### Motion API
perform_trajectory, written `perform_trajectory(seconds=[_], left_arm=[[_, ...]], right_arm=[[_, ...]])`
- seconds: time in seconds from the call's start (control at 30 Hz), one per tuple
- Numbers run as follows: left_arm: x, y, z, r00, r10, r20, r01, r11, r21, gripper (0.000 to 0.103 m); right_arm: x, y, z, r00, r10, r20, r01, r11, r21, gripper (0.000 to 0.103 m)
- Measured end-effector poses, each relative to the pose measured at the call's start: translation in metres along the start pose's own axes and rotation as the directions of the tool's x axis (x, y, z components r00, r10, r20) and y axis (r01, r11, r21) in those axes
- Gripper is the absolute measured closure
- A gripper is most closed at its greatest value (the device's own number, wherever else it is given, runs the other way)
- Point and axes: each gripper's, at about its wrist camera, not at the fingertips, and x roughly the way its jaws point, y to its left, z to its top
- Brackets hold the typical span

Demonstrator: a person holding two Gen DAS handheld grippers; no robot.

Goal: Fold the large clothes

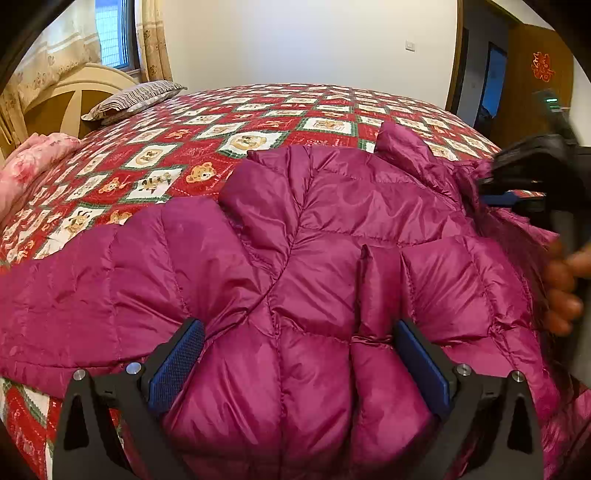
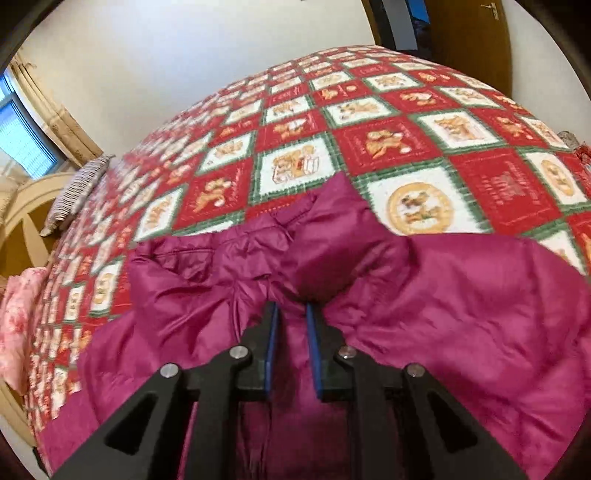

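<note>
A magenta puffer jacket [image 1: 332, 206] lies spread on the bed, and the right wrist view shows it too [image 2: 461, 295]. My left gripper [image 1: 299, 332] stands wide, and a thick puffed bunch of the jacket bulges between its blue pads [image 1: 177, 362], creased where they press. My right gripper [image 2: 290, 306] is nearly closed, a fold of the jacket pinched in the narrow gap. In the left wrist view the right gripper [image 1: 484, 188] holds the jacket's right edge, lifted and blurred. A person's hand [image 1: 561, 288] grips its handle.
The bed carries a red, white and green teddy-bear quilt [image 1: 229, 122]. A striped pillow [image 1: 136, 98] and a pink blanket [image 1: 29, 158] lie at the left by the headboard. A curtained window is at the far left, and wooden doors [image 2: 469, 29] stand behind the bed.
</note>
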Motion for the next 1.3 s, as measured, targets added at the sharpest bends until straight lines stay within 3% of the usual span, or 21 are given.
perform_trajectory(seconds=[0.07, 0.2, 0.33, 0.47, 0.57, 0.63, 0.7, 0.8, 0.87, 0.93, 1.03, 1.1, 1.17, 1.27, 1.3], left_arm=[[0.0, 0.0, 0.0, 1.0, -0.001, 0.0, 0.001, 1.0, 0.0, 0.001], [0.0, 0.0, 0.0, 1.0, -0.002, -0.004, 0.002, 1.0, 0.001, 0.001], [0.0, 0.0, 0.001, 1.0, -0.001, -0.008, 0.001, 1.0, 0.004, 0.001], [-0.003, 0.001, 0.001, 1.0, -0.012, -0.024, 0.012, 1.0, 0.02, 0.001], [-0.025, 0.014, 0.0, 0.999, -0.014, -0.03, 0.016, 0.999, 0.046, 0.001], [-0.046, 0.036, -0.003, 1.0, 0.016, 0.003, -0.016, 1.0, 0.016, 0.001], [-0.068, 0.077, -0.007, 0.998, 0.064, 0.025, -0.062, 0.995, -0.074, 0.001], [-0.094, 0.149, -0.015, 0.985, 0.163, 0.05, -0.145, 0.957, -0.253, 0.001], [-0.105, 0.2, -0.023, 0.963, 0.266, 0.053, -0.227, 0.898, -0.376, 0.001], [-0.104, 0.252, -0.029, 0.943, 0.333, 0.001, -0.292, 0.827, -0.48, 0.001], [-0.095, 0.304, -0.034, 0.922, 0.375, -0.095, -0.361, 0.744, -0.561, 0.001], [-0.086, 0.324, -0.037, 0.918, 0.376, -0.129, -0.374, 0.708, -0.599, 0.001], [-0.07, 0.335, -0.038, 0.934, 0.314, -0.172, -0.351, 0.705, -0.617, 0.001], [-0.066, 0.324, -0.038, 0.923, 0.356, -0.148, -0.375, 0.74, -0.559, 0.003], [-0.067, 0.32, -0.037, 0.926, 0.354, -0.129, -0.363, 0.749, -0.555, 0.023]], right_arm=[[-0.026, -0.002, -0.006, 1.0, 0.005, 0.03, -0.004, 1.0, -0.02, 0.084], [-0.083, -0.017, -0.049, 0.992, -0.1, 0.083, 0.106, 0.991, -0.081, 0.084], [-0.112, -0.041, -0.092, 0.983, -0.163, 0.088, 0.171, 0.982, -0.081, 0.084], [-0.1, -0.066, -0.117, 0.986, -0.162, 0.043, 0.163, 0.986, -0.021, 0.084], [-0.099, -0.065, -0.123, 0.98, -0.167, 0.104, 0.173, 0.984, -0.052, 0.083], [-0.098, -0.06, -0.123, 0.976, -0.189, 0.111, 0.197, 0.977, -0.075, 0.078], [-0.098, -0.056, -0.125, 0.974, -0.193, 0.118, 0.204, 0.974, -0.097, 0.074], [-0.097, -0.051, -0.127, 0.976, -0.179, 0.125, 0.195, 0.972, -0.128, 0.059], [-0.097, -0.048, -0.131, 0.973, -0.189, 0.13, 0.208, 0.966, -0.153, 0.052], [-0.094, -0.041, -0.133, 0.97, -0.206, 0.133, 0.228, 0.957, -0.179, 0.048], [-0.093, -0.04, -0.134, 0.966, -0.218, 0.137, 0.241, 0.951, -0.191, 0.047], [-0.093, -0.041, -0.134, 0.968, -0.212, 0.138, 0.235, 0.954, -0.187, 0.047], [-0.093, -0.041, -0.134, 0.968, -0.208, 0.138, 0.231, 0.956, -0.183, 0.047], [-0.093, -0.042, -0.135, 0.968, -0.209, 0.139, 0.233, 0.955, -0.184, 0.046], [-0.093, -0.042, -0.134, 0.968, -0.209, 0.139, 0.232, 0.955, -0.184, 0.046]])
